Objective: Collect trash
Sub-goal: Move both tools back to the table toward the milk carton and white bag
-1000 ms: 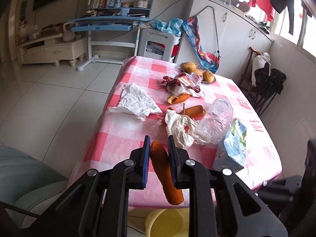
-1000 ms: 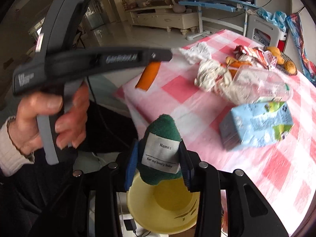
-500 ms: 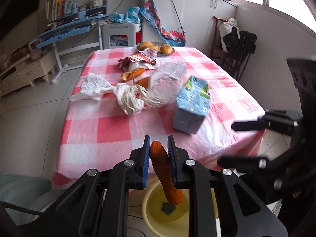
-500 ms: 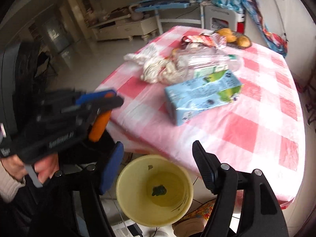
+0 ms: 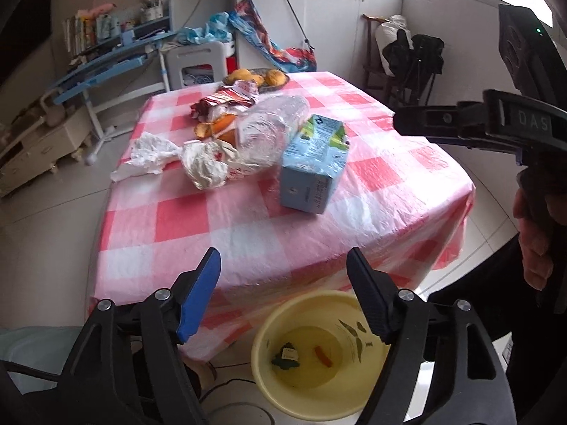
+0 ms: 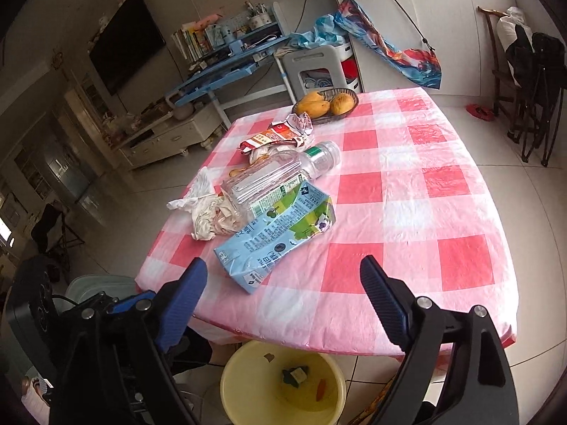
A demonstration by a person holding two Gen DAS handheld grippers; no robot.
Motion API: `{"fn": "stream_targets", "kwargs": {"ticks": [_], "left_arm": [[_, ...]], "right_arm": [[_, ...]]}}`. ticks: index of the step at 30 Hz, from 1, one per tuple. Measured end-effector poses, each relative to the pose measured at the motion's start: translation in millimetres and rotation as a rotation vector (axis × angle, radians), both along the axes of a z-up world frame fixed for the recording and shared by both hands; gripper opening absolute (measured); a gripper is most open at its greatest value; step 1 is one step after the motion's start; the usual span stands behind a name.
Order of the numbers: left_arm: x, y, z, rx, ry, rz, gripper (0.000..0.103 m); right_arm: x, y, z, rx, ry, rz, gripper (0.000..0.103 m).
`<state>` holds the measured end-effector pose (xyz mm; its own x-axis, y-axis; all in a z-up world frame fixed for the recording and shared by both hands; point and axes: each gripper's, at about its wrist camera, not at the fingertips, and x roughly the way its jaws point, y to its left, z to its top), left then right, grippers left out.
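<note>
I saw left hand-held gripper [image 5: 283, 294] and right hand-held gripper [image 6: 283, 301] opening, nothing between jaws | round yellow plastic bin [image 5: 315, 357] on the floor held a green scrap and an orange piece | crushed blue milk carton [image 6: 276, 237], clear plastic bottle [image 6: 280, 177], crumpled white tissues [image 6: 209, 212] and wrappers [image 6: 276, 134] remained on the pink-checked counter [image 6: 407, 212].

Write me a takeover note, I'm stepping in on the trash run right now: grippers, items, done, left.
Left gripper: jaws opening, nothing between them. Right gripper: jaws opening, empty.
Yellow bin sits on the floor by the table's near edge; inside lie an orange peel and a green tagged scrap.
Left on the table: blue carton, clear bottle, crumpled paper, snack wrappers.
</note>
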<state>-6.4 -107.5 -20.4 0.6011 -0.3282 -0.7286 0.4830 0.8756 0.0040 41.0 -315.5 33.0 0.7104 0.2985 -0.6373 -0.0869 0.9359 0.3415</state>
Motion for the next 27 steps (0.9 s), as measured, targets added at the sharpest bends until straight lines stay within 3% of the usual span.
{"fn": "stream_targets", "kwargs": {"ticks": [7,16,27], "left_arm": [[13.3,20.9,14.8,0.01,-0.124,0.178,0.083],[33.9,57.5,22.5,-0.1,-0.117,0.369,0.087],[41.1,63.4,19.5,-0.137,-0.111,0.415,0.087]], "right_arm": [[-16.2,-4.2,1.4,-0.022,-0.041,-0.023,0.087],[-12.7,2.6,-1.0,-0.033,-0.047,-0.019,0.089],[-6.1,8.0,-6.3,-0.026,-0.028,0.0,0.089]]}}
